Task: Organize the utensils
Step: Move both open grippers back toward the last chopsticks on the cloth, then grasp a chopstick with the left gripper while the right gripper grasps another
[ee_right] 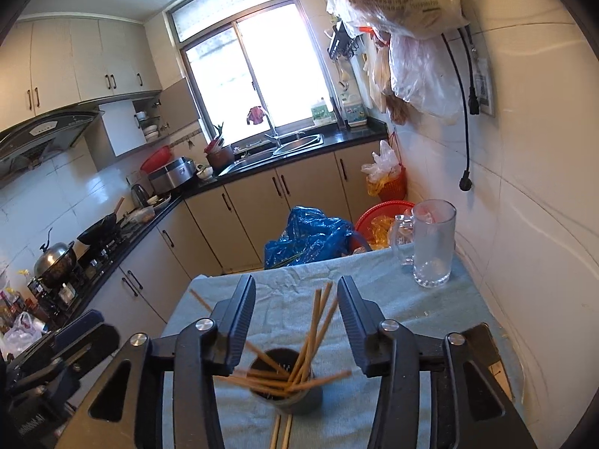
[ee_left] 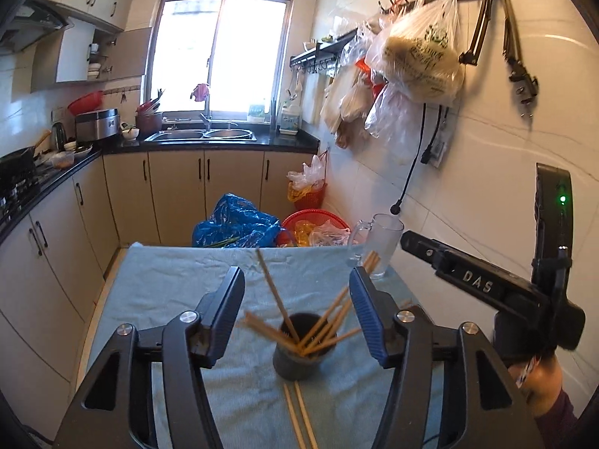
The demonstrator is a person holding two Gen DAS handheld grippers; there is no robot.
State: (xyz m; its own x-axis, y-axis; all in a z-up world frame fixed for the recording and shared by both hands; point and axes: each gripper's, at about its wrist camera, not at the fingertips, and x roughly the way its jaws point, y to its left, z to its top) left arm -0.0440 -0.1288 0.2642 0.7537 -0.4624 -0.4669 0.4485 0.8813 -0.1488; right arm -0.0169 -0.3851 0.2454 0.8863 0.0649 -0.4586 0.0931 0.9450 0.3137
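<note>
A dark cup point(ee_left: 299, 355) point(ee_right: 286, 389) stands on a blue-green cloth point(ee_left: 168, 299) point(ee_right: 411, 310) over the table. Several wooden chopsticks point(ee_left: 279, 303) point(ee_right: 312, 333) lean out of it in all directions. Two more chopsticks point(ee_left: 299, 415) point(ee_right: 281, 430) lie flat on the cloth in front of the cup. My left gripper point(ee_left: 296, 277) hangs open just above the cup, and chopsticks rise between its fingers without being pinched. My right gripper point(ee_right: 297, 284) is open over the same cup, its pads off the sticks.
A clear glass mug point(ee_left: 378, 247) point(ee_right: 432, 247) stands at the table's far right corner by the tiled wall. Blue plastic bag point(ee_left: 236, 224) and red baskets point(ee_left: 318, 220) sit beyond the far edge. Kitchen counters run along the left and back.
</note>
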